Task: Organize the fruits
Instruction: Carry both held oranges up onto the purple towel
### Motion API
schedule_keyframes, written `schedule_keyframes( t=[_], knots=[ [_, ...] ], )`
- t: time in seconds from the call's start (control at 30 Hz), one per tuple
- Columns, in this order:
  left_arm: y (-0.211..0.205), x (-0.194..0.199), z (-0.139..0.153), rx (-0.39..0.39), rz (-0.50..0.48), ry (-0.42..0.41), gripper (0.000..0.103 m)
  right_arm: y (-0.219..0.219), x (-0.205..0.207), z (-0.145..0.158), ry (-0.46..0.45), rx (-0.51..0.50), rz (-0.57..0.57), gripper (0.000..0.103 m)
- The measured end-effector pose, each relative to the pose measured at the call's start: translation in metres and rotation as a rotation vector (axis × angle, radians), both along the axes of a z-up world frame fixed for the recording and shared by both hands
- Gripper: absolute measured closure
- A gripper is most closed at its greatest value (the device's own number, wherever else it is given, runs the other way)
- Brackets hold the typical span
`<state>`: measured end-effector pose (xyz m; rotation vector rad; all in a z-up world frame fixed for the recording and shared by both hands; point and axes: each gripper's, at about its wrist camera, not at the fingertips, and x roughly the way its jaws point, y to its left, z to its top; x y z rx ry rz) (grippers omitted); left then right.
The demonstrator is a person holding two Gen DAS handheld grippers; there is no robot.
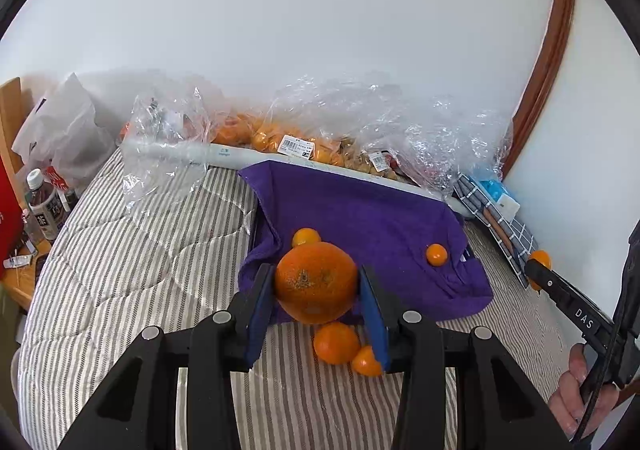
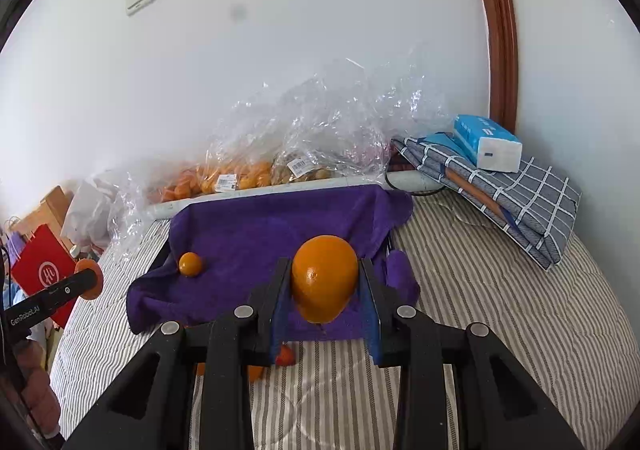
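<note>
My left gripper is shut on a large orange with a rough brown scar, held above the near edge of a purple towel. My right gripper is shut on a smooth large orange over the same purple towel. Two small oranges rest on the towel; the right wrist view shows one small orange. Two more oranges lie on the striped bedding below the left jaws. The right gripper also shows at the left view's right edge.
Clear plastic bags of oranges line the wall behind a pale tube. A folded checked cloth with a tissue pack lies at the right. Bottles and a red bag stand left of the striped bed.
</note>
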<state>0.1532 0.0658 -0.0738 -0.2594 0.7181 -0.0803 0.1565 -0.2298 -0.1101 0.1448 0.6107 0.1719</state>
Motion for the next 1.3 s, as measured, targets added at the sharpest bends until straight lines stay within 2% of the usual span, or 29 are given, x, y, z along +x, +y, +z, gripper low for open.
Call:
schedule_keyframes(
  t=[0.37, 0.67, 0.93, 1.3],
  knots=[
    [-0.008, 0.048, -0.025, 0.013, -0.001, 0.044, 0.063, -0.002, 0.051, -0.020, 0.033, -0.004, 0.004, 0.071],
    [0.002, 0.084, -0.043, -0.041, -0.004, 0.030, 0.063, -0.004, 0.092, -0.043, 0.068, 0.018, 0.014, 0.071],
    [0.002, 0.089, -0.065, -0.053, -0.013, 0.088, 0.063, 0.000, 0.097, -0.063, 0.113, 0.050, 0.083, 0.071],
    [-0.006, 0.091, -0.077, -0.068, -0.045, 0.112, 0.063, 0.015, 0.096, -0.077, 0.146, -0.014, 0.119, 0.071]
  ],
)
